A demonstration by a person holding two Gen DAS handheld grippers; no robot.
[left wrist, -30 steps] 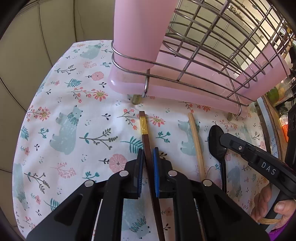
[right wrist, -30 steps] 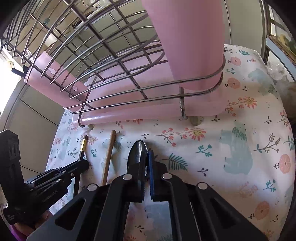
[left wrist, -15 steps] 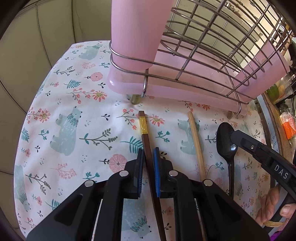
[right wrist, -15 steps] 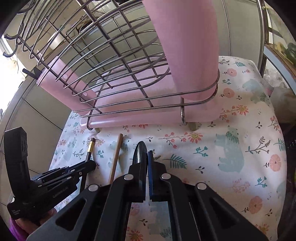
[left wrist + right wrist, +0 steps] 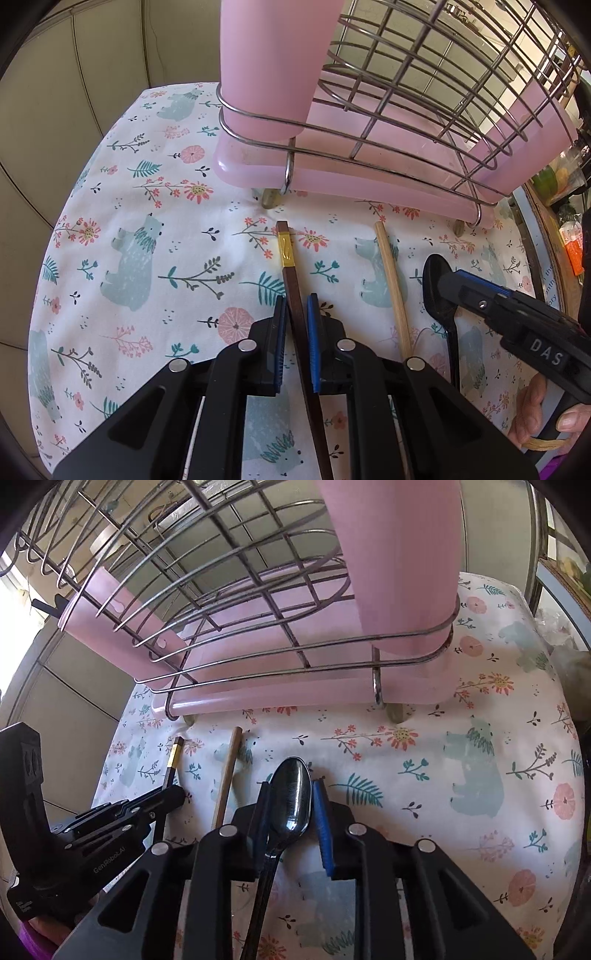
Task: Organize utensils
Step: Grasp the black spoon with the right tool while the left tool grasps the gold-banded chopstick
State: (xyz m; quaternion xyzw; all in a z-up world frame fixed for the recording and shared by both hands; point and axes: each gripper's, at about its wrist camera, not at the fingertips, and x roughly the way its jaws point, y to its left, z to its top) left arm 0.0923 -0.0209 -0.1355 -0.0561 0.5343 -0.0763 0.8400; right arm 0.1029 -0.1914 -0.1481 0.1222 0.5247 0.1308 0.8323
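Note:
A dark brown chopstick with a gold band (image 5: pixel 286 251) lies on the floral cloth. My left gripper (image 5: pixel 295 299) straddles it with the jaws narrowly apart, and a gap shows at the right pad. Beside it lies a pale wooden chopstick (image 5: pixel 391 280). A black spoon (image 5: pixel 291 794) rests bowl-up on the cloth between the pads of my right gripper (image 5: pixel 291 782), whose jaws are opening and not pressing on it. The left wrist view shows the right gripper (image 5: pixel 448 284) partly covering the spoon (image 5: pixel 430 273). The right wrist view shows the left gripper (image 5: pixel 177 794) over the brown chopstick (image 5: pixel 173 757).
A wire dish rack on a pink drip tray (image 5: pixel 369 181) stands just behind the utensils, with a tall pink utensil cup (image 5: pixel 266 66) in its corner ring. A hand (image 5: pixel 535 417) holds the right gripper. The cloth ends at a tiled wall on the left.
The right jaws have parted and the spoon, earlier held edge-on between the pads, now lies flat with its bowl facing up. The left gripper and brown chopstick have not moved.

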